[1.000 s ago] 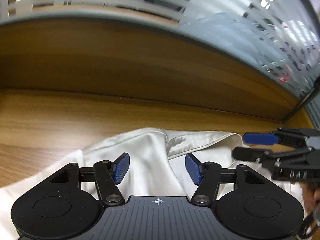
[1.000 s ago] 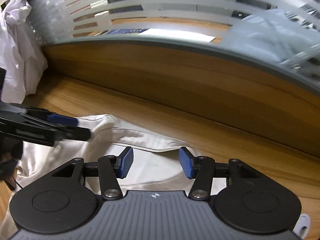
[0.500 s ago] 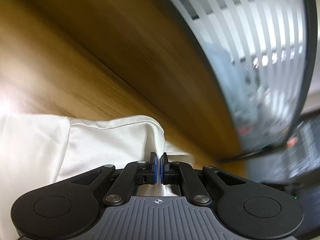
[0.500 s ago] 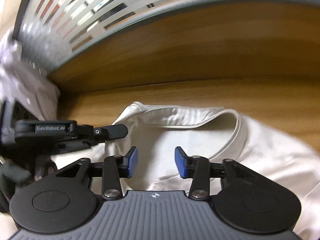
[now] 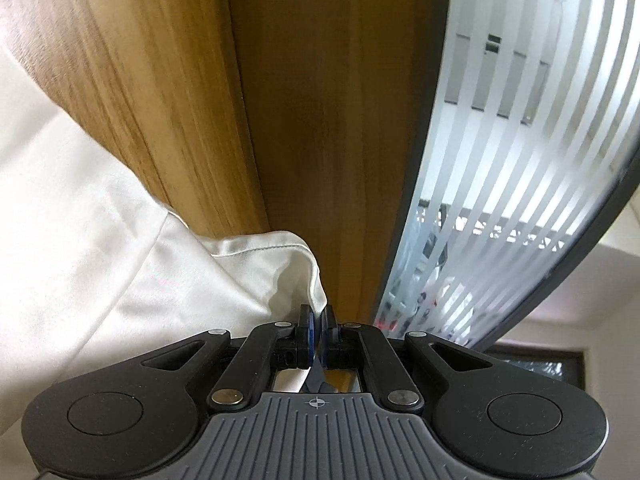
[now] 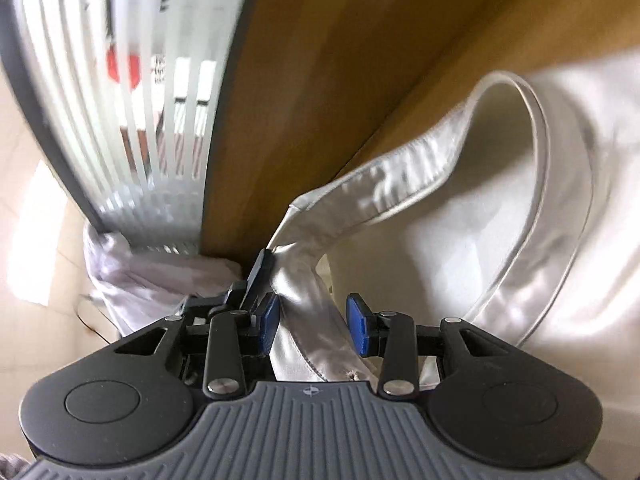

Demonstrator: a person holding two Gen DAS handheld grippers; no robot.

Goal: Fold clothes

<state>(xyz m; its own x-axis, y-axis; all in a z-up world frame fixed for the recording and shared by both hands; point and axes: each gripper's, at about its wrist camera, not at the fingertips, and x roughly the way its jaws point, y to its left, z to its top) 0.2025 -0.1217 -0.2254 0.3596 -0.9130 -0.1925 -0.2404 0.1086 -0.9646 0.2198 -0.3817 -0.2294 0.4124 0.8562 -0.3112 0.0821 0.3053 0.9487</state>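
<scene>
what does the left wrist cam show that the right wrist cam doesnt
Left wrist only: the left gripper shut on the white shirt's hem.

Right wrist only: the shirt's collar, a band of it between the right gripper's blue pads with a gap at the right pad, and a lilac cloth heaped behind.

Both: the white shirt, the wooden table and the striped glass.

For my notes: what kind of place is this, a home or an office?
Probably an office: a wooden desk backed by a frosted striped glass partition, with a white garment on it.
</scene>
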